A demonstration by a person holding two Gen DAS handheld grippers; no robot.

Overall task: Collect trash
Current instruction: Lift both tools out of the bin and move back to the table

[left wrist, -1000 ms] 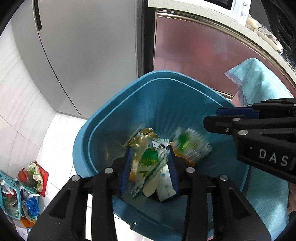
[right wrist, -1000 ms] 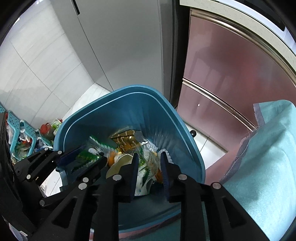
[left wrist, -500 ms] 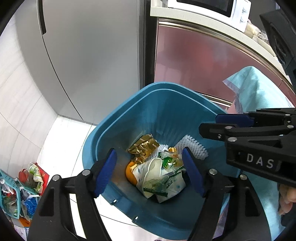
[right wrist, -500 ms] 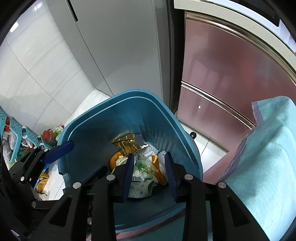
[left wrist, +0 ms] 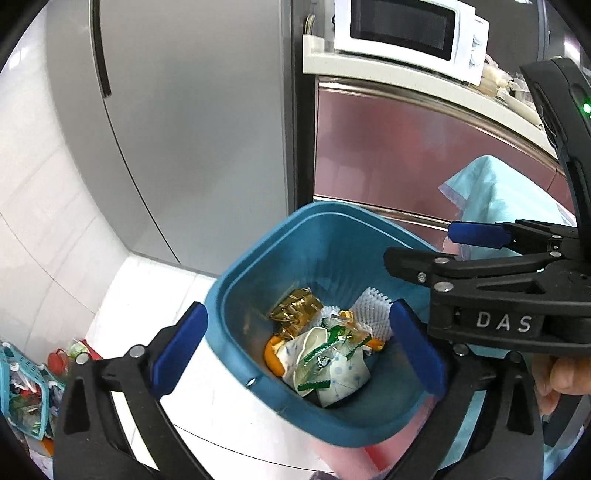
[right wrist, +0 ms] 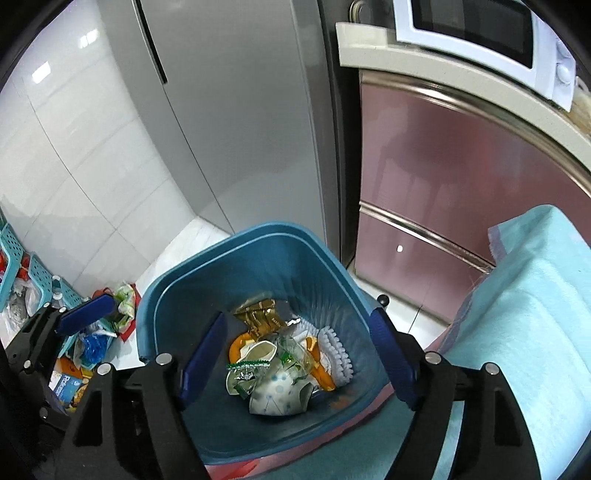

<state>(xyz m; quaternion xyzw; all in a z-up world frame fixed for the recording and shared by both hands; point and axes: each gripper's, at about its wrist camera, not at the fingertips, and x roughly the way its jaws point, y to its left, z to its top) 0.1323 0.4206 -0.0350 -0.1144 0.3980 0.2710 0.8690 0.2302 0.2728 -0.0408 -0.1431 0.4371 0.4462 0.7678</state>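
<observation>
A blue trash bin [left wrist: 258,251] [right wrist: 207,258] stands on the white floor and holds a pile of wrappers [left wrist: 325,354] [right wrist: 273,373], with a gold foil packet, orange peel and white foam netting among them. Above the bin's near side hangs my left gripper [left wrist: 295,328], its jaws opening wide with nothing between them. My right gripper [right wrist: 297,325] hovers over the bin too, jaws opening and empty. In the left wrist view the right gripper [left wrist: 436,243] reaches in from the right above the rim. The wrappers lie loose in the bin below both.
A grey fridge [left wrist: 177,129] stands behind the bin, beside a pink cabinet [right wrist: 443,177] with a white microwave [left wrist: 402,29] on its counter. A teal cloth [right wrist: 517,314] lies at the right. Teal baskets [right wrist: 40,280] and packets crowd the floor at the left.
Both grippers held wrappers a second ago. Both jaws have spread apart and the wrappers have dropped into the bin. Both grippers have risen away from it.
</observation>
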